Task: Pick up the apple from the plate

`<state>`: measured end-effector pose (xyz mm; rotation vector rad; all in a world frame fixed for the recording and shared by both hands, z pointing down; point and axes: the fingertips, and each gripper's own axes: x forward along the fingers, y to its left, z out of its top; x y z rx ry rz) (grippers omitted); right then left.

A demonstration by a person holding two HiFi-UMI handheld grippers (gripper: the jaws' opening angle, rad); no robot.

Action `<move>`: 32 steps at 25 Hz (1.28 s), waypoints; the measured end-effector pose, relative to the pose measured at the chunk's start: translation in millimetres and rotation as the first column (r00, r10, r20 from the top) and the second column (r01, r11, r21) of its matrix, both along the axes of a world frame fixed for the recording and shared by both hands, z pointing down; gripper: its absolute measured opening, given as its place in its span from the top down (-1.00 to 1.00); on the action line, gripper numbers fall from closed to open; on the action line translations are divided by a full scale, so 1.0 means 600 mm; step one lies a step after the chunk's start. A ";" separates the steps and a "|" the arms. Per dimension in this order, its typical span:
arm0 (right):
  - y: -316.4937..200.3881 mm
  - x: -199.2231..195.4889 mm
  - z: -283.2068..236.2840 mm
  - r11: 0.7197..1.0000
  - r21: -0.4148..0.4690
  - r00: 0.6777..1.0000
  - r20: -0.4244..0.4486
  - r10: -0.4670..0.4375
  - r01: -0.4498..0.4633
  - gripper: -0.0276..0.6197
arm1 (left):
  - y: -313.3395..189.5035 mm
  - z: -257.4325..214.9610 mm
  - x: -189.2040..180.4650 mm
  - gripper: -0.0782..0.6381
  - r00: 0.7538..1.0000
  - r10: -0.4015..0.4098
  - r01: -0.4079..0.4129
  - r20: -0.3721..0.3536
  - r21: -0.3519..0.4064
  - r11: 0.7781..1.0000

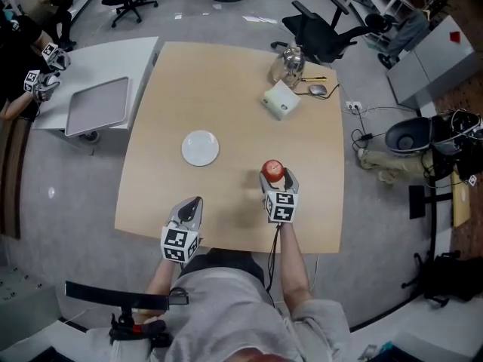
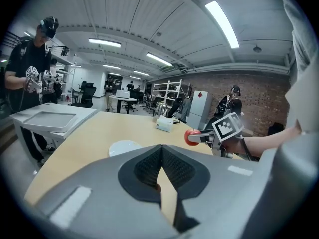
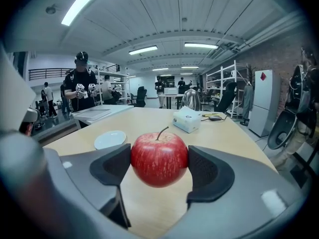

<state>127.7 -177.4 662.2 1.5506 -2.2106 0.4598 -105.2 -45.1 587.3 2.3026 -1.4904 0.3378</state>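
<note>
While the right gripper point(image 3: 159, 162) clamps the apple point(image 3: 159, 157) clear above the table point(image 1: 226, 81), the plate point(image 1: 200, 148) sits bare, well apart. The pick looks all but done! The left gripper point(image 2: 162, 167) idles, jaws together on nothing. Next up, I'd say: hold that grip steady.

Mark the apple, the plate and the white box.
apple point(image 3: 159, 158), right gripper view, front skin.
plate point(image 1: 200, 148), head view, bare middle.
white box point(image 1: 281, 99), head view, top face.
</note>
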 end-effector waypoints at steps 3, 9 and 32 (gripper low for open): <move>-0.005 0.019 -0.003 1.000 0.002 1.000 0.000 0.017 -0.017 -0.21 | -0.008 0.000 0.012 0.73 1.000 0.009 -0.009 -0.001 -0.003 1.000; -0.012 0.047 -0.016 0.999 0.004 0.999 0.004 0.046 -0.046 -0.22 | -0.021 -0.008 0.031 0.73 1.000 0.026 -0.026 -0.004 -0.009 1.000; -0.101 0.182 0.045 0.990 -0.012 0.990 0.001 0.141 -0.141 -0.21 | -0.130 0.062 0.149 0.73 0.994 0.106 -0.106 -0.020 -0.043 0.993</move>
